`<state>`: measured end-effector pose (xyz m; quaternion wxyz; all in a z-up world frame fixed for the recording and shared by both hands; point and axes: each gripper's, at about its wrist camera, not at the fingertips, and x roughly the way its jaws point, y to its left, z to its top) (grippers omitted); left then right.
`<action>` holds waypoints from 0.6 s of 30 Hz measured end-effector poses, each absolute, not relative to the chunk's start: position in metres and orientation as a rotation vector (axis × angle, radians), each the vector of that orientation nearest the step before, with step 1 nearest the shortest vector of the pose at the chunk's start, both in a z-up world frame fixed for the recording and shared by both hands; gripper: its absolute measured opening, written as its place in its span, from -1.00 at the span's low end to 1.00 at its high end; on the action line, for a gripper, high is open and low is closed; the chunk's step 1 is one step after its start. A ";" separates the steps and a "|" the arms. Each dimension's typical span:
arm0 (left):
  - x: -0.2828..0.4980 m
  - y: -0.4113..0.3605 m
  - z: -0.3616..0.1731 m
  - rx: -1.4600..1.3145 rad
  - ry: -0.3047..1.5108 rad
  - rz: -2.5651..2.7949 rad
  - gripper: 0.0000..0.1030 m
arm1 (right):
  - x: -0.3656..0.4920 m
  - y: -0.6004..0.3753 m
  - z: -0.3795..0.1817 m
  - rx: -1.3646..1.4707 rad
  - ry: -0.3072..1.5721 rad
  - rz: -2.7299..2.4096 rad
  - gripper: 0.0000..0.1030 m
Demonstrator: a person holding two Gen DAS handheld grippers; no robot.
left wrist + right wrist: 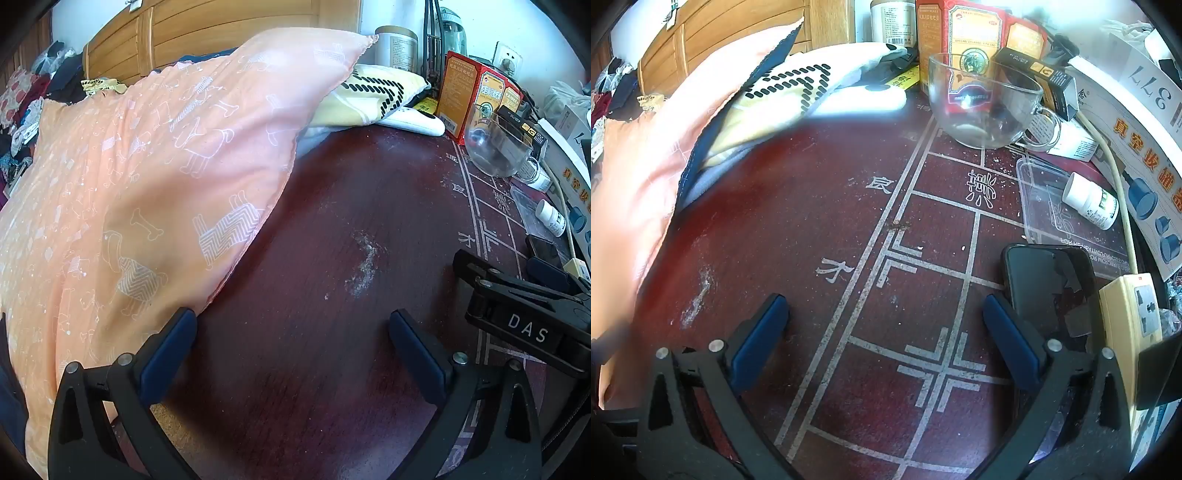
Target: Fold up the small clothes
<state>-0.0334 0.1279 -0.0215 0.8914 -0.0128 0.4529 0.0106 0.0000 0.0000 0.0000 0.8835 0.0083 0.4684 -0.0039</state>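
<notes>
cluttered dark red table [314, 258], glass cup [986, 99], phone [1049, 288]

Left gripper [293, 332] jaws wide open, empty. Right gripper [886, 317] same, wide open, empty, angled down.

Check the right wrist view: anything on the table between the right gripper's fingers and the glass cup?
Nothing lies there. In the right wrist view, only bare red table with printed white lines and crumbs runs from the right gripper to the glass cup.

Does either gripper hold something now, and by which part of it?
Nothing is held. The left gripper and the right gripper are both open, with only the dark red table between their fingers. The peach pillow lies untouched.
</notes>
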 end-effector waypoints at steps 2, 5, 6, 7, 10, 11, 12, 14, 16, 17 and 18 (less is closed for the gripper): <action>-0.033 0.128 -0.022 -0.027 0.940 0.022 1.00 | 0.000 0.000 0.000 0.017 0.975 -0.008 1.00; -0.034 0.128 -0.021 -0.030 0.940 0.022 1.00 | 0.000 0.000 0.000 0.017 0.975 -0.008 1.00; -0.034 0.129 -0.021 -0.032 0.940 0.025 1.00 | 0.000 0.000 0.000 0.017 0.975 -0.008 1.00; -0.034 0.129 -0.021 -0.035 0.940 0.027 1.00 | 0.000 0.000 0.000 0.017 0.975 -0.008 1.00; -0.036 0.132 -0.022 -0.041 0.940 0.043 1.00 | 0.000 0.000 0.000 0.017 0.975 -0.008 1.00; -0.036 0.135 -0.022 -0.042 0.940 0.043 1.00 | 0.000 0.000 0.000 0.017 0.975 -0.009 1.00; -0.036 0.135 -0.022 -0.042 0.940 0.043 1.00 | 0.000 0.000 0.000 0.017 0.975 -0.009 1.00; -0.036 0.135 -0.022 -0.045 0.940 0.050 1.00 | 0.000 0.000 0.000 0.017 0.975 -0.008 1.00; -0.035 0.133 -0.021 -0.036 0.941 0.055 1.00 | 0.000 0.000 0.000 0.017 0.975 -0.009 1.00; -0.035 0.133 -0.021 -0.039 0.941 0.054 1.00 | 0.000 0.000 0.000 0.017 0.975 -0.009 1.00; -0.034 0.133 -0.021 -0.040 0.941 0.054 1.00 | 0.000 0.000 0.000 0.017 0.975 -0.009 1.00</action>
